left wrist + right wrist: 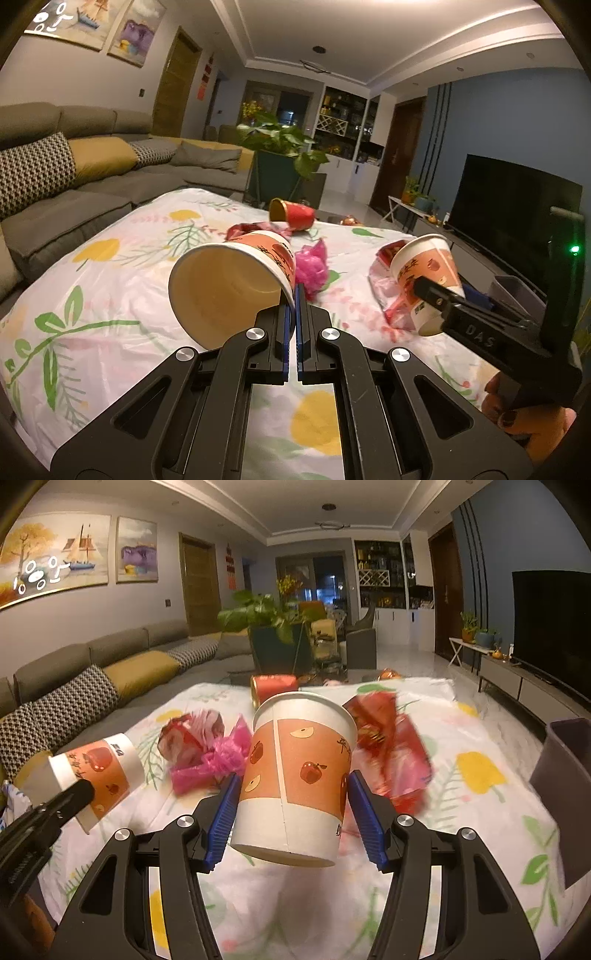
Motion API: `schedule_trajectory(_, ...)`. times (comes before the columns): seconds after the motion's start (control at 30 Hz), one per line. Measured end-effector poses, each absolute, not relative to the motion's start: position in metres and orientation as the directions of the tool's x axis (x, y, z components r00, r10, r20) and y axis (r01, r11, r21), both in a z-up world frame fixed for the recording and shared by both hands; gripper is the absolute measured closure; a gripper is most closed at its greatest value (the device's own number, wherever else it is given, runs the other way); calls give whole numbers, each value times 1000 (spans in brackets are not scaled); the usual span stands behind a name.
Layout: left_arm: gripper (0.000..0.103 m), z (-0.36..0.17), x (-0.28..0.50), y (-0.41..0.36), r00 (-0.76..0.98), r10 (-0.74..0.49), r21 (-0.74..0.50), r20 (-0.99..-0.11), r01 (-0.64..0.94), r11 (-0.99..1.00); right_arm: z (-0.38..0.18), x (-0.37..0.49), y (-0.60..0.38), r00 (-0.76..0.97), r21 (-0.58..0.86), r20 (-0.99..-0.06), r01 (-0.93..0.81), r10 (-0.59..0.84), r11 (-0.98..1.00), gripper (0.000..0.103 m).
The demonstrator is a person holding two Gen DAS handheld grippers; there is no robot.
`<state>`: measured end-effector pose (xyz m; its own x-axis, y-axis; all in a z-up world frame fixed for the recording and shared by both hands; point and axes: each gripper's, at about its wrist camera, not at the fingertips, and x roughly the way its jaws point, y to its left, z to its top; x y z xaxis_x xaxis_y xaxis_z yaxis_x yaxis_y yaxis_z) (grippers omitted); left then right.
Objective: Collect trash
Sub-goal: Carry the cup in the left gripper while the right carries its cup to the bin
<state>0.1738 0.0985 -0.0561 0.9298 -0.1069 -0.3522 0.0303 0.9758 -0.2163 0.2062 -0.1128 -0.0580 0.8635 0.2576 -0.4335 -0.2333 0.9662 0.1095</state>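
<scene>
Left gripper (295, 295) pinches the rim of one paper cup (229, 284), lifted above the floral tablecloth (110, 288); my right gripper (293, 790) clamps a second paper cup (299, 775) above that cloth too.

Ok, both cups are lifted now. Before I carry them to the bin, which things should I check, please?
1. Left hand-held gripper grip: shut on the rim of the left cup, pinching one wall only. Ok, but thin hold.
2. Right hand-held gripper grip: fingers on both sides of the right cup. Ok.
3. Cups empty: the left cup looks empty; the inside of the right cup is not visible. Cannot tell.
4. Grey bin reachable: at the right edge, its opening out of view. Cannot tell.
5. Trash left on the floral cloth: pink bag, red wrappers, red can. Not ok.
</scene>
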Motion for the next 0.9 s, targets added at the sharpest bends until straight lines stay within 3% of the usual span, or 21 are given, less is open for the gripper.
schedule_trajectory(0.9, 101, -16, 185, -21, 907, -281, -150, -314, 245, 958, -12, 154, -220, 946, 83, -308, -75, 97, 994, 45)
